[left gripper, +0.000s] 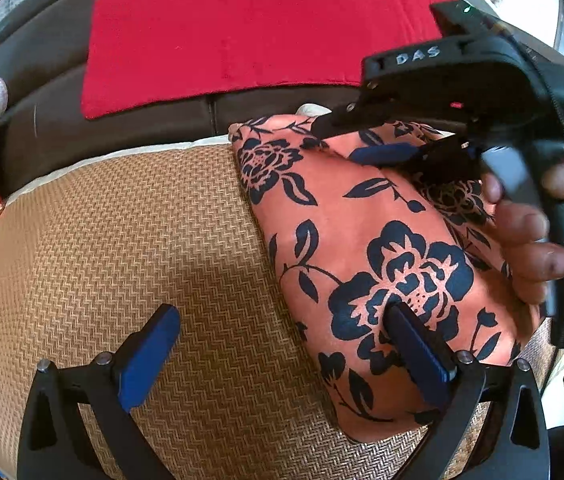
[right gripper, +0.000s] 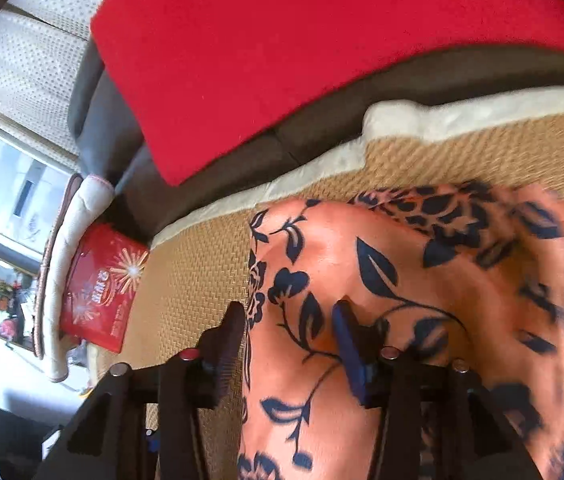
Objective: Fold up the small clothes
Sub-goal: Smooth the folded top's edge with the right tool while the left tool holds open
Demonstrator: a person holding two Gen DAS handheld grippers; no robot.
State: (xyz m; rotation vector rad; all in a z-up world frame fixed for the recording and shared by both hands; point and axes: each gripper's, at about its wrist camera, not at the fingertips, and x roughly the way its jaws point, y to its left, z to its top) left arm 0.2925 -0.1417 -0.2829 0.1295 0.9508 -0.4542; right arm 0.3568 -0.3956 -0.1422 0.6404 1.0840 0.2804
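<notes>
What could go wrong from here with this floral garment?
The left gripper is open, one finger on the floral garment, one on the woven mat; closing may pinch only an edge. The right gripper straddles a raised fold; pulling could undo the bundle.

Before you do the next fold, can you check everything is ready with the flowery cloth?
1. Flowery cloth lies on the woven mat: ok.
2. Left gripper open, one finger over the cloth's edge: ok.
3. Right gripper straddling the cloth's edge: ok.
4. Right gripper pinching firmly: cannot tell.
5. Cloth smooth and flat: not ok, it is bunched.
6. Red cloth away from the fold: ok.
</notes>
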